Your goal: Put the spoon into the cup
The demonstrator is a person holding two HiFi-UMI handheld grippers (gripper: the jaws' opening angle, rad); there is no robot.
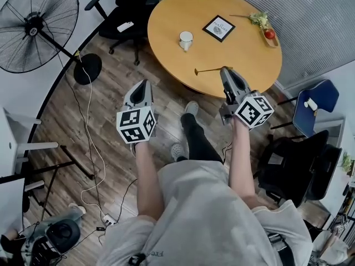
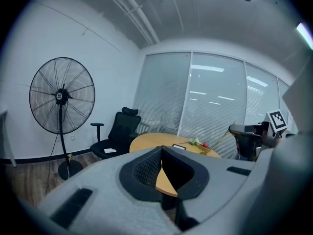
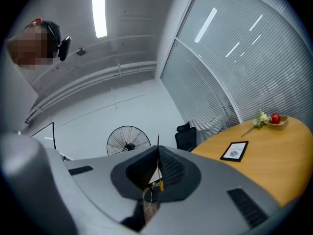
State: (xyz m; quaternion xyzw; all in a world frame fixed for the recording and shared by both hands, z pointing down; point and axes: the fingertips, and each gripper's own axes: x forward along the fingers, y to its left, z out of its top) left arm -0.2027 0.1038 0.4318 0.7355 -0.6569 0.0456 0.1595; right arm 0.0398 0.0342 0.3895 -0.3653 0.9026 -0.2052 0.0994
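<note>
Between the closed jaws of the right gripper sits the handle of the gold spoon, the rest sticking out sideways over the round wooden table. The white cup stands well ahead of those tips. Off the table's edge, the left gripper has its jaws pressed together on nothing

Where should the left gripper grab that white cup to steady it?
Grip the cup across its side wall, coming in level from the near edge of the table. It stands upright with its mouth open upward, so a side hold probably leaves the mouth free for the spoon in the right gripper.
</note>
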